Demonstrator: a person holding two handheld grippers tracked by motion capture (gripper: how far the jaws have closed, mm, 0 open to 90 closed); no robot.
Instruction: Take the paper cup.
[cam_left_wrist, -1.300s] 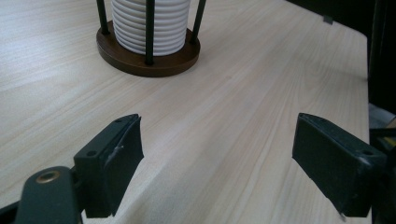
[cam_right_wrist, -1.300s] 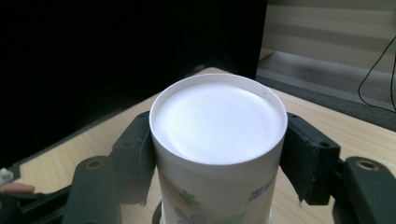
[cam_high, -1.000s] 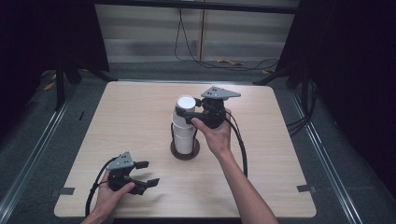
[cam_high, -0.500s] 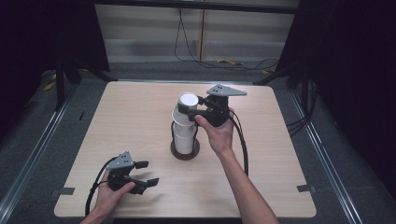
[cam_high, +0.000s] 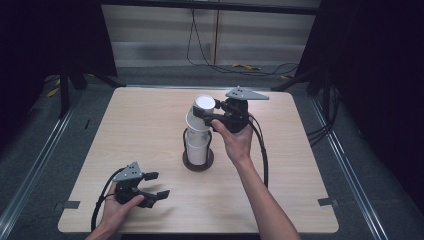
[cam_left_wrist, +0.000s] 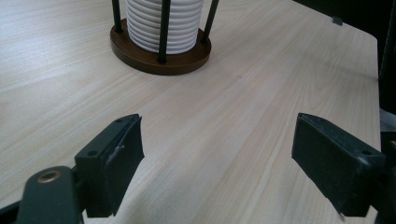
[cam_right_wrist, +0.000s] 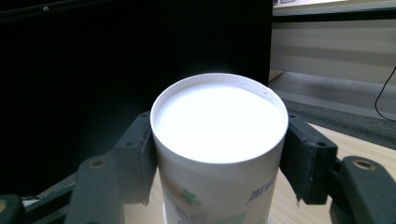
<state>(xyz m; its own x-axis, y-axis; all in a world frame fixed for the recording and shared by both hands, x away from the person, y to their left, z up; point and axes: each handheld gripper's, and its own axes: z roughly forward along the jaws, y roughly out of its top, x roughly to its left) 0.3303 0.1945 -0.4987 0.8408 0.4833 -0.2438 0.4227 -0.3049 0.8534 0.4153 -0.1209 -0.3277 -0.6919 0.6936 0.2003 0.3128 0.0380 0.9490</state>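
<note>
A light wooden table (cam_high: 280, 200) carries a cup holder (cam_high: 198, 161) near its middle: a round dark-brown base with thin black upright rods, holding a stack of white paper cups (cam_high: 196, 145) set upside down. In the left gripper view the ribbed rims of the stack (cam_left_wrist: 163, 23) sit inside the rods on the brown base (cam_left_wrist: 161, 53), at the far side of the bare wood. The right gripper (cam_high: 216, 112) is above and just right of the holder, clenched on the top paper cup (cam_high: 202, 112), which is tilted and lifted partway off the stack, its white bottom facing up and to the far side. In the right gripper view the 2 black jaws press the cup (cam_right_wrist: 219, 140) on both sides just below its bottom rim; a small floral print shows on its wall. The left gripper (cam_high: 156, 186) rests low at the near-left part of the table, well apart from the holder, its jaws spread wide and grasping nothing.
</note>
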